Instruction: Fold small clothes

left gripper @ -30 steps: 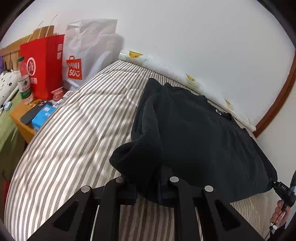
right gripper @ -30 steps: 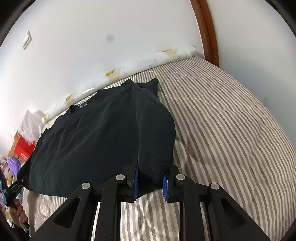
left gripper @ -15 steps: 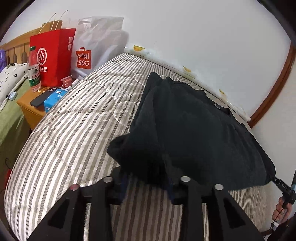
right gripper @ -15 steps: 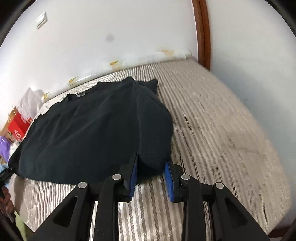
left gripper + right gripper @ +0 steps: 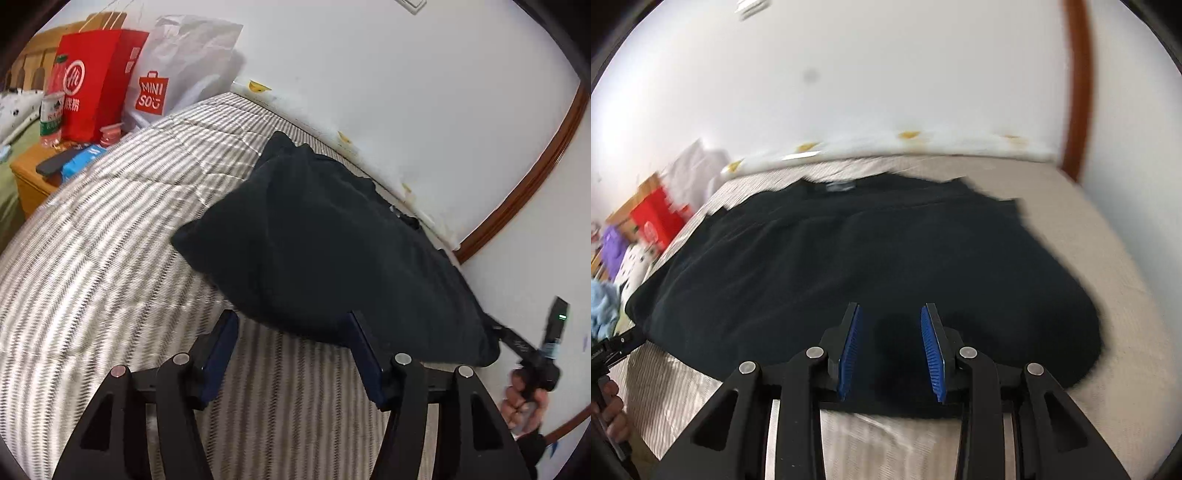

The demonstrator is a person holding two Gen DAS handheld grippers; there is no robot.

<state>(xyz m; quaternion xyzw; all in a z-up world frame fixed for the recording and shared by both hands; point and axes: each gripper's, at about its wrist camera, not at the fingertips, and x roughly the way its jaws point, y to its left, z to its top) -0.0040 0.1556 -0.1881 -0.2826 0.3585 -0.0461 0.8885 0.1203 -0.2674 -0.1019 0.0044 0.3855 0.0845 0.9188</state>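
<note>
On the striped bed (image 5: pixel 122 236) a black garment (image 5: pixel 332 243) lies spread, its far edge close to the white wall (image 5: pixel 369 81) and its near hem bunched in a thick rounded fold. In the right wrist view the garment (image 5: pixel 849 258) looks flat and wide, with a small neck label at the far edge whose writing is too blurred to read; that picture is smeared by motion. The left gripper (image 5: pixel 291 332) has its fingers spread wide, the near hem lying just beyond the tips and not pinched. The right gripper (image 5: pixel 891 336) also stands parted, its blue pads (image 5: pixel 851 350) on either side of a dark hump of cloth without pressing it. At the far left of the left wrist view stand a red bag (image 5: pixel 96 77) with white characters and a white bag (image 5: pixel 184 62) printed "MINISO", beside a bottle (image 5: pixel 51 114) with a green label. On a wooden stand (image 5: pixel 27 181) lie a dark phone (image 5: pixel 55 164) and a blue packet (image 5: pixel 83 162). The right hand (image 5: pixel 524 398) shows at the right edge, gripping a handle.
</note>
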